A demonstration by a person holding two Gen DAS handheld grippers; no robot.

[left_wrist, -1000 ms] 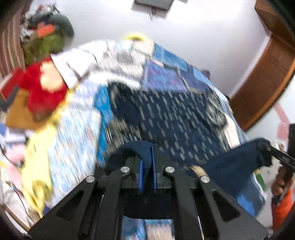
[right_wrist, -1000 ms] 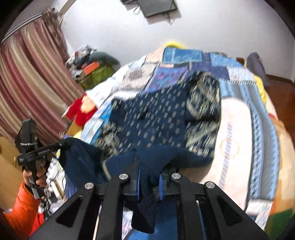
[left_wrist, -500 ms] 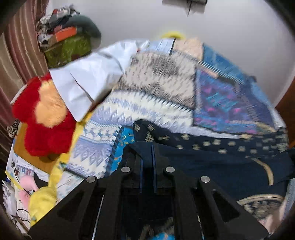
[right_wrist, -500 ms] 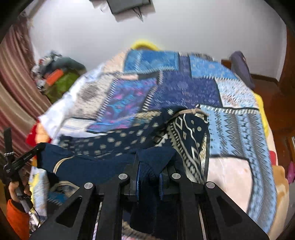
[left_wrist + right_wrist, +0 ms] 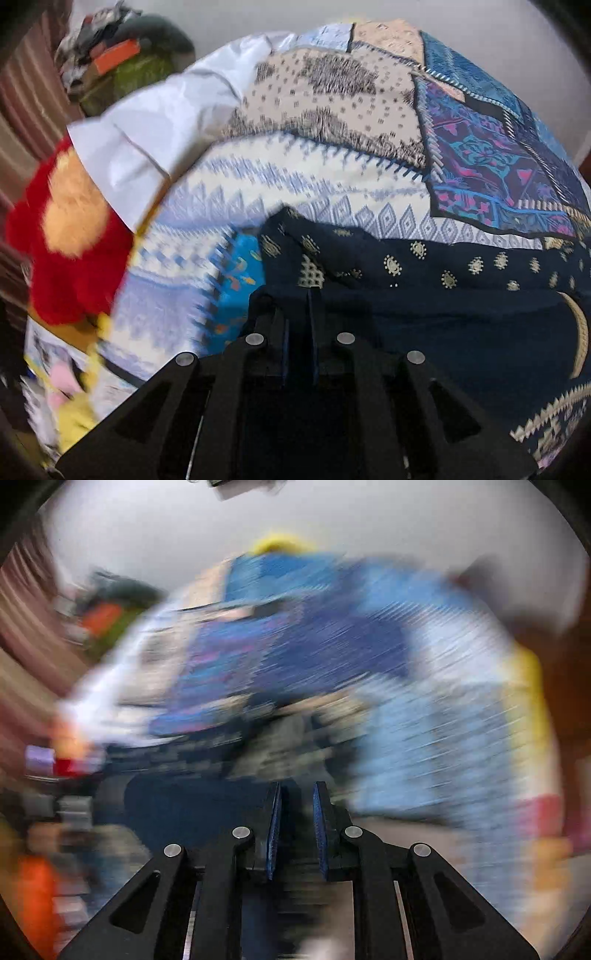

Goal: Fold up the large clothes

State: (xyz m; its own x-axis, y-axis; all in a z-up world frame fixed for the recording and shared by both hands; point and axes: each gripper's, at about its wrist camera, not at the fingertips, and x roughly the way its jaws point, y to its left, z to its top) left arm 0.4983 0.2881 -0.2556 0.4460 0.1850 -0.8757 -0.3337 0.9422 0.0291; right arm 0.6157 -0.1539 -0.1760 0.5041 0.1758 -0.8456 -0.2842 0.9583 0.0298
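A dark blue garment [image 5: 443,332] with small gold motifs lies spread on the patchwork quilt [image 5: 332,110]. A plain dark fold of it lies nearest me. My left gripper [image 5: 299,295] points down at the garment's left edge. Its jaws are opening, and dark cloth still sits between and around the narrow pads. The right wrist view is heavily blurred. There my right gripper [image 5: 297,790] holds its blue pads close together, with dark blue garment [image 5: 192,805] cloth at them and to their left. How the cloth sits in that grip is blurred.
A red and orange plush toy [image 5: 66,258] and a white pillow [image 5: 147,129] lie at the quilt's left side. A pile of bags and clothes [image 5: 122,62] stands in the far left corner. A person's orange sleeve [image 5: 33,897] shows at the lower left.
Both grippers have carried the garment's near edge forward and down over the bed, so that edge now lies over the spread part. The right wrist view has turned blurry.
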